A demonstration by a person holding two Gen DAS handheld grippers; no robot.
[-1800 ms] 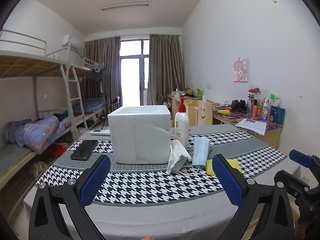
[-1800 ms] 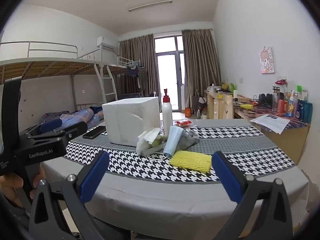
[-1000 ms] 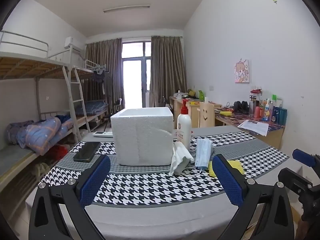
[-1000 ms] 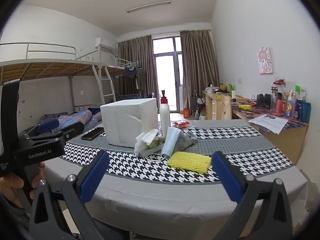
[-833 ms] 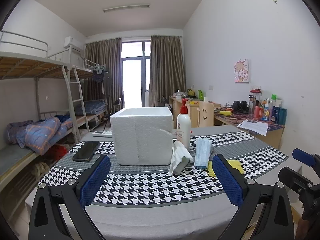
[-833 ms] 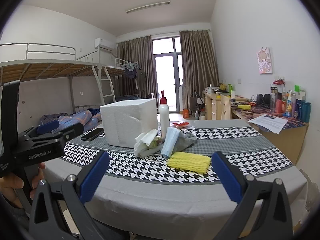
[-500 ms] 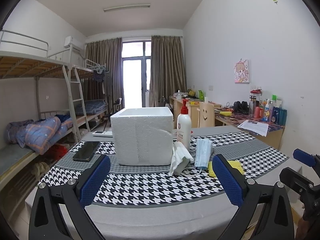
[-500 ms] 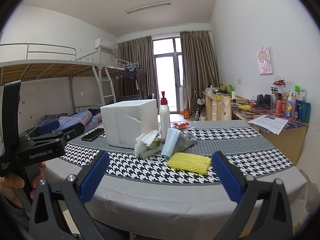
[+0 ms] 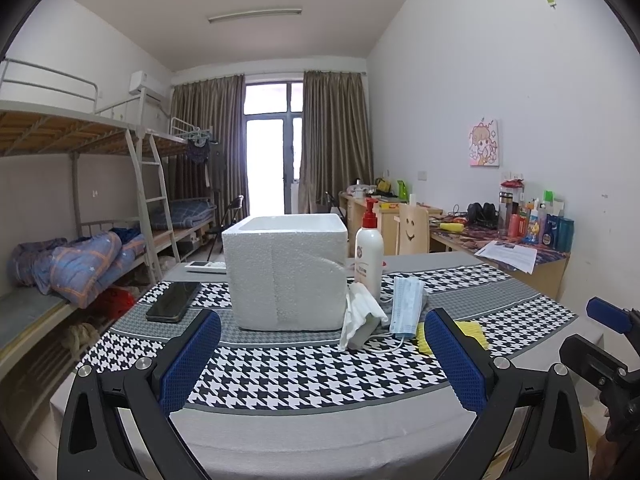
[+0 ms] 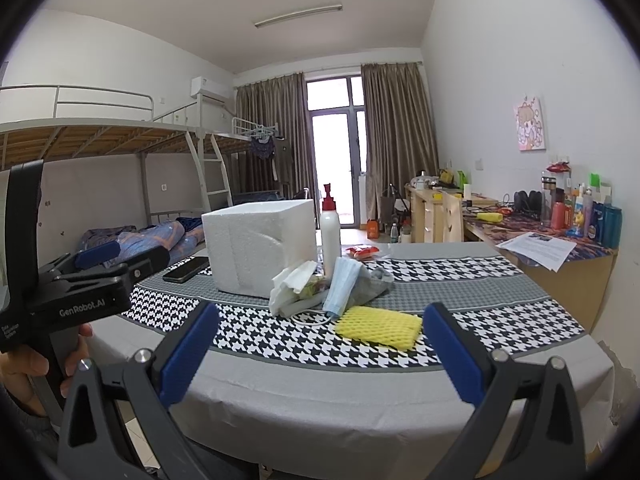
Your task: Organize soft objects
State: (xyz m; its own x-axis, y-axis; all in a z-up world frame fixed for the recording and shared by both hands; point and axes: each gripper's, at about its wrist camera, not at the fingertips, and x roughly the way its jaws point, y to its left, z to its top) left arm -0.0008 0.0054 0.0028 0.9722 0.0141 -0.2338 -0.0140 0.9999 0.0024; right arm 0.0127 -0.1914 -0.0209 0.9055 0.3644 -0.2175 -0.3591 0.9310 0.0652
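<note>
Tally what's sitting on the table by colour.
White: 3, foam box, pump bottle, tissue
Blue: 1, mask
Yellow: 1, foam net
Black: 1, phone
Total: 6

A black smartphone (image 9: pixel 174 295) lies at centre left on the houndstooth tablecloth (image 9: pixel 304 372). Behind it sits a white remote control (image 9: pixel 206 266). A pump bottle (image 9: pixel 368 254) with a red top stands right of centre. Bunk beds (image 9: pixel 80 168) fill the left side, brown curtains (image 9: pixel 334 140) hang mid-frame, and a cluttered desk (image 9: pixel 516 244) lines the right wall under a cartoon picture (image 9: pixel 485 148).
</note>
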